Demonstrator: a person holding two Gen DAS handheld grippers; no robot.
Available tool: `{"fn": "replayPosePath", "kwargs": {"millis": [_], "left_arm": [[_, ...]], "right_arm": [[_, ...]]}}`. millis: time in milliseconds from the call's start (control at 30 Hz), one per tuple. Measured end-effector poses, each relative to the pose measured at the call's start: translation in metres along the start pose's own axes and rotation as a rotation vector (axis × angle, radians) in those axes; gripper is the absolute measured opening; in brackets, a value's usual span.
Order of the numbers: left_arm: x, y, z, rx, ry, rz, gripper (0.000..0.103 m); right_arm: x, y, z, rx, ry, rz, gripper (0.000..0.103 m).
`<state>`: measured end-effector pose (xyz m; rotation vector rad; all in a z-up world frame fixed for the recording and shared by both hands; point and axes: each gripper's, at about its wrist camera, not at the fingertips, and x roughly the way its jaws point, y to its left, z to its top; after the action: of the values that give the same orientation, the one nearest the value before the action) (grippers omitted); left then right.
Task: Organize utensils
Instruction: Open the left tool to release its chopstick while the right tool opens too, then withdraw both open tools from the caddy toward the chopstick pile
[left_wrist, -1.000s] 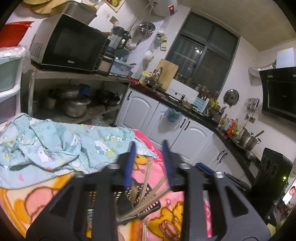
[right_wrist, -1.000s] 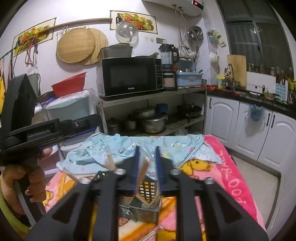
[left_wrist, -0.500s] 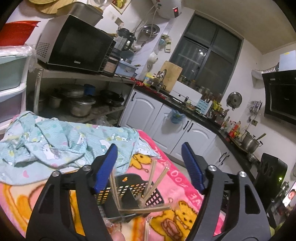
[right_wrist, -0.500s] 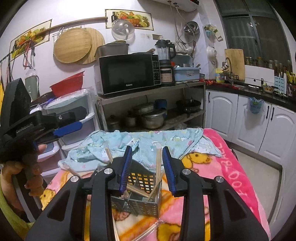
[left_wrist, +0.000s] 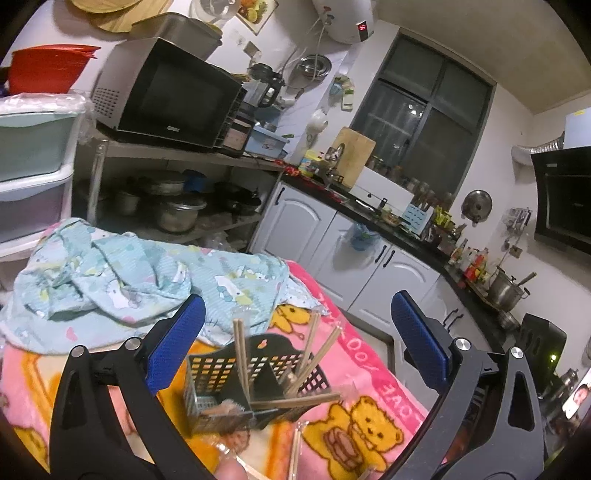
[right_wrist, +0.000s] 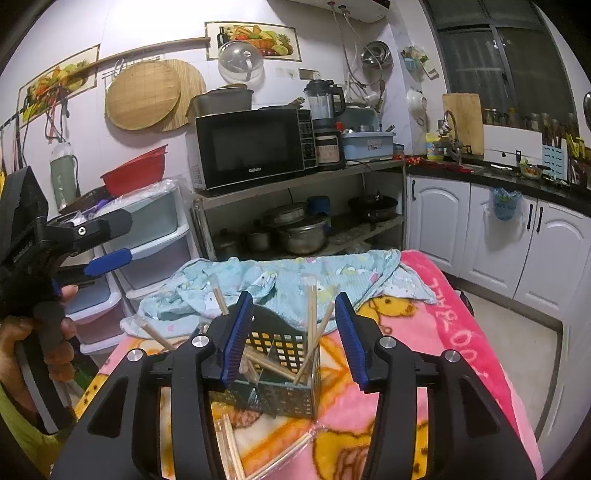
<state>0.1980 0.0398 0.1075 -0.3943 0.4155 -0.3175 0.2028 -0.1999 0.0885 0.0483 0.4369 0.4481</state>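
A black mesh utensil basket (left_wrist: 229, 373) (right_wrist: 284, 391) stands on the pink blanket. Several wooden chopsticks (left_wrist: 242, 354) (right_wrist: 312, 314) lean loose in it, and one lies across its rim. My left gripper (left_wrist: 295, 332) hovers just before the basket, its jaws opening wide with nothing pressed between the blue pads. My right gripper (right_wrist: 293, 332) faces the basket from the other side, its jaws opening too, free of the chopsticks. In the right wrist view a hand (right_wrist: 44, 332) holds the left gripper (right_wrist: 118, 240) at the far left. Wrapped chopsticks (right_wrist: 232, 443) lie in front of the basket.
A crumpled light-blue cloth (right_wrist: 280, 273) lies behind the basket. Beyond it stand a metal shelf (right_wrist: 295, 181) with a microwave and pots, plastic drawers (right_wrist: 155, 236) to the left, and white cabinets (right_wrist: 495, 236) to the right. The pink blanket (right_wrist: 443, 325) ends at the right above the floor.
Both grippers' jaws have spread apart. The chopsticks that stood between the pads now rest loose in the basket, and both grippers have drawn back from it a little.
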Motion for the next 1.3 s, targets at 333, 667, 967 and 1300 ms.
{"fn": "replayPosePath", "kwargs": {"millis": [333,667,967,1300], "left_arm": [[-0.016,0.006,-0.012,-0.022,0.008,0.027,0.092],[-0.029,0.006,-0.026,-0.021,0.017,0.04,0.092],[-0.035,0.013,-0.04,-0.037,0.042,0.06,0.092],[-0.036,0.02,-0.058,-0.053,0.084,0.076,0.092]], "right_arm": [[-0.014,-0.003,-0.007,0.01,0.012,-0.004,0.048],[-0.028,-0.004,-0.021,0.014,0.032,-0.009,0.055],[-0.035,-0.007,-0.03,0.016,0.058,-0.022,0.057],[-0.038,-0.012,-0.045,0.016,0.103,-0.041,0.059]]}}
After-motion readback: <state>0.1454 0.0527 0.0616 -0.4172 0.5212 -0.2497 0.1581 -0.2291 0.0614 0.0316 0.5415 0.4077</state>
